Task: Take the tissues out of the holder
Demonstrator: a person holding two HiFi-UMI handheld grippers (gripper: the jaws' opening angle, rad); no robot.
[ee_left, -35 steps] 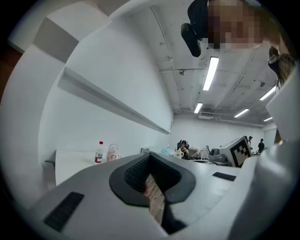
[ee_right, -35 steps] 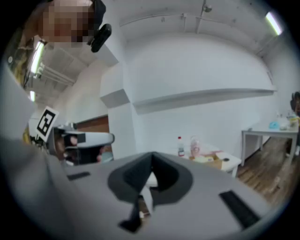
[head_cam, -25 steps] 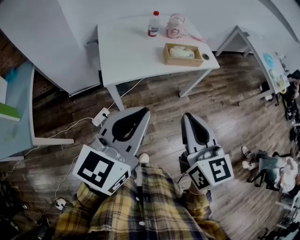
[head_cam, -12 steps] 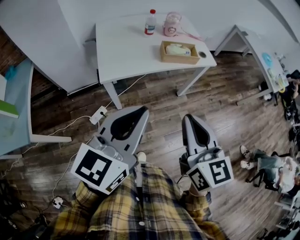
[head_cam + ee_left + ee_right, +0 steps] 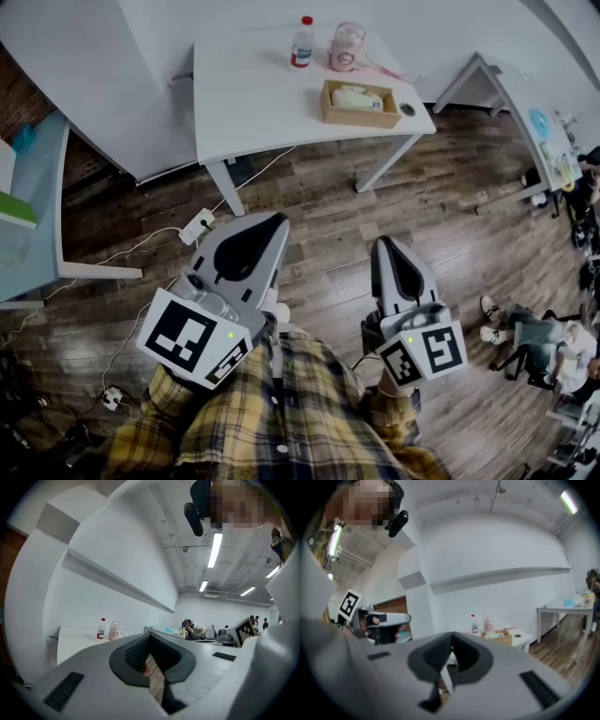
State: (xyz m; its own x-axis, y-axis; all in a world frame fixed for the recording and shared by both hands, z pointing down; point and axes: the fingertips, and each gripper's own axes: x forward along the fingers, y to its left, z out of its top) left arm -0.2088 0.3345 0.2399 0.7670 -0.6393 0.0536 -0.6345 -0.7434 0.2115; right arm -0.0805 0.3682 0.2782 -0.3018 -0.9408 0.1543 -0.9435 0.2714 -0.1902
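Note:
The wooden tissue holder (image 5: 361, 103) stands on the right part of a white table (image 5: 253, 103), with pale tissues (image 5: 356, 96) lying in it. The right gripper view also shows the holder (image 5: 499, 637), small and far off. My left gripper (image 5: 272, 225) and right gripper (image 5: 386, 247) hang close to my body over the wood floor, well short of the table. Both are shut with nothing between the jaws, as the left gripper (image 5: 151, 637) and right gripper (image 5: 452, 645) show in their own views.
A red-capped bottle (image 5: 302, 43) and a pink jug (image 5: 346, 47) stand at the table's far edge, a small dark disc (image 5: 407, 110) beside the holder. A power strip (image 5: 200, 228) with cable lies on the floor. Another table (image 5: 525, 103) and a seated person (image 5: 544, 337) are at the right.
Both grippers have drifted only slightly in the head view, the right one a little lower. Both stay shut and empty; the table's things have not moved.

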